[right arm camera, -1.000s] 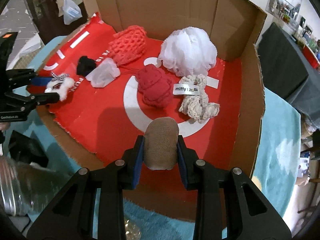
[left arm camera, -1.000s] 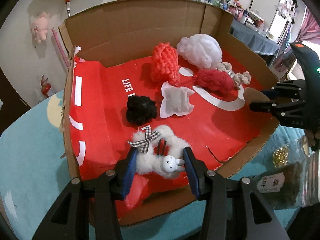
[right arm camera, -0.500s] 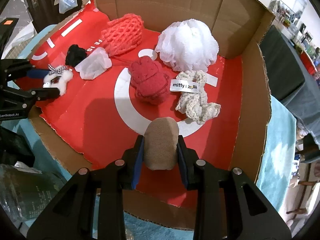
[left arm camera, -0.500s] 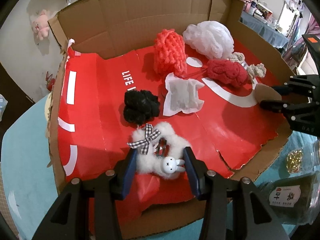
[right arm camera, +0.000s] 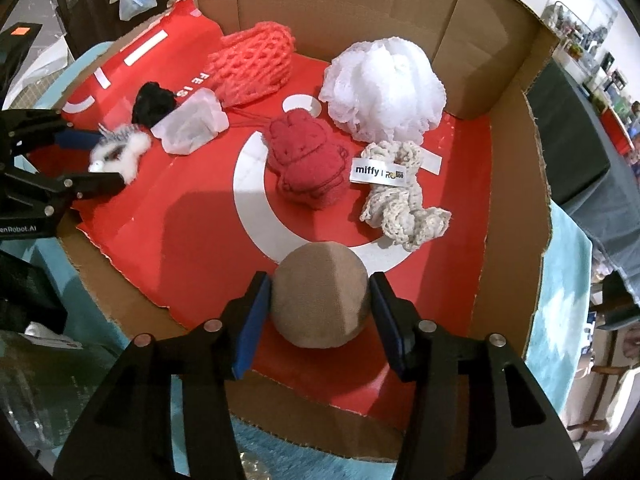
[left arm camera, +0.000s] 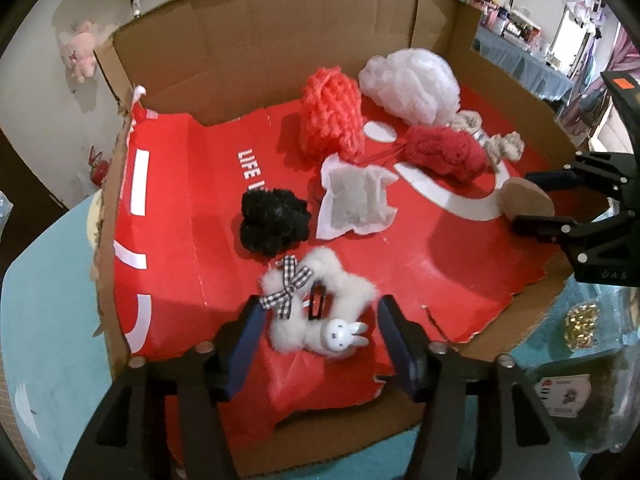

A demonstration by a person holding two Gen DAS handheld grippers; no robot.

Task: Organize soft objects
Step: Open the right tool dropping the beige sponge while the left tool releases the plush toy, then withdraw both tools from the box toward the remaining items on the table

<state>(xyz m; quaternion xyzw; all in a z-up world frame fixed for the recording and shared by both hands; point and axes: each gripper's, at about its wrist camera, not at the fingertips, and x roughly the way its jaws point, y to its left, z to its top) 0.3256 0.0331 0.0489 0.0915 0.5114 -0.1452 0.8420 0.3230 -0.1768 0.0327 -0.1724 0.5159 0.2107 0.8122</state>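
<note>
A white fluffy hair tie [left arm camera: 320, 312] with a checked bow and a small bunny head lies on the red liner near the box's front edge. My left gripper [left arm camera: 320, 336] is open, its jaws apart on both sides of it, not pressing. It also shows in the right wrist view [right arm camera: 120, 152]. A round tan sponge [right arm camera: 320, 300] lies on the liner between the jaws of my right gripper [right arm camera: 320, 312], which stand open beside it. The sponge also shows in the left wrist view [left arm camera: 528, 200].
The cardboard box [right arm camera: 360, 0] with red liner [left arm camera: 180, 240] also holds a black scrunchie [left arm camera: 274, 220], a white sachet [left arm camera: 356, 204], a coral knit pouch [right arm camera: 252, 64], a white mesh puff [right arm camera: 384, 84], a red bunny cloth [right arm camera: 308, 164] and a cream crochet piece [right arm camera: 400, 204]. A jar [left arm camera: 580, 380] stands outside.
Both grippers have opened: the left let go of the fluffy hair tie, the right let go of the tan sponge, which has spread back to a round shape. Both items rest on the liner.
</note>
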